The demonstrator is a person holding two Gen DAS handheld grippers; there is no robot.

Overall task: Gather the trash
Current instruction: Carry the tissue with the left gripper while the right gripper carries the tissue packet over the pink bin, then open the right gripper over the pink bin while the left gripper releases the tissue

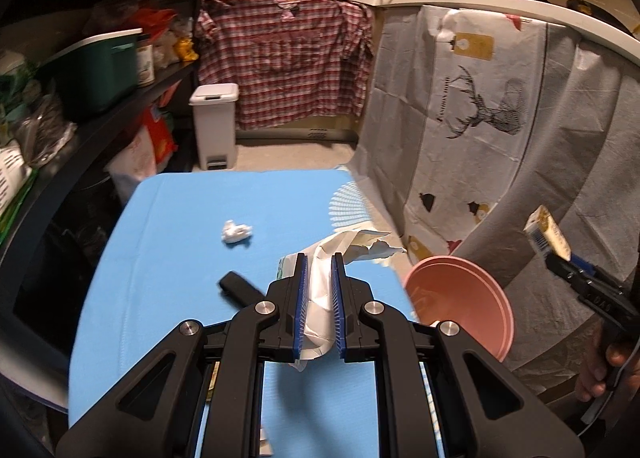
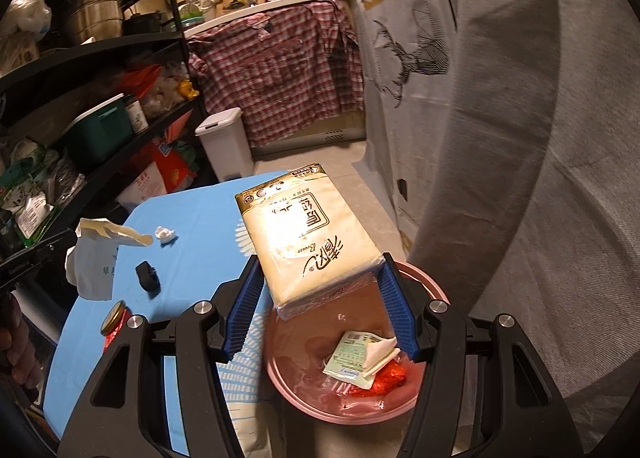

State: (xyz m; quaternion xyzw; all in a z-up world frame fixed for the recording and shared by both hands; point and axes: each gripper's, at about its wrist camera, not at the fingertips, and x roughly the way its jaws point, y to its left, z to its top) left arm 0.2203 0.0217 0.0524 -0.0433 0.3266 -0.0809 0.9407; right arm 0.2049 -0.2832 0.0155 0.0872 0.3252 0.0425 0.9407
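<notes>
The table (image 1: pixel 168 298), covered in blue, has a few loose pieces on it yet, so by my reading the collecting is partway through. The pink basin (image 2: pixel 280 374) at its near right edge serves as the trash bin and already holds a printed sachet (image 2: pixel 350 354), a scrap of white paper and something red and crinkled. The right gripper (image 2: pixel 318 302) is clamped on a cream tissue pack (image 2: pixel 308 234), which hangs tilted above the basin's rim; it looks ready to be dropped in. The left gripper (image 1: pixel 319 290) is pinched on a torn white paper bag (image 1: pixel 352 246), held above the table and short of the basin, so that piece waits its turn. Left on the table are a crumpled white tissue (image 1: pixel 236 232), a small black object (image 1: pixel 236 286) and, at the near left edge, a gold-lidded jar (image 2: pixel 113 316); whether that last counts as trash I cannot tell.
</notes>
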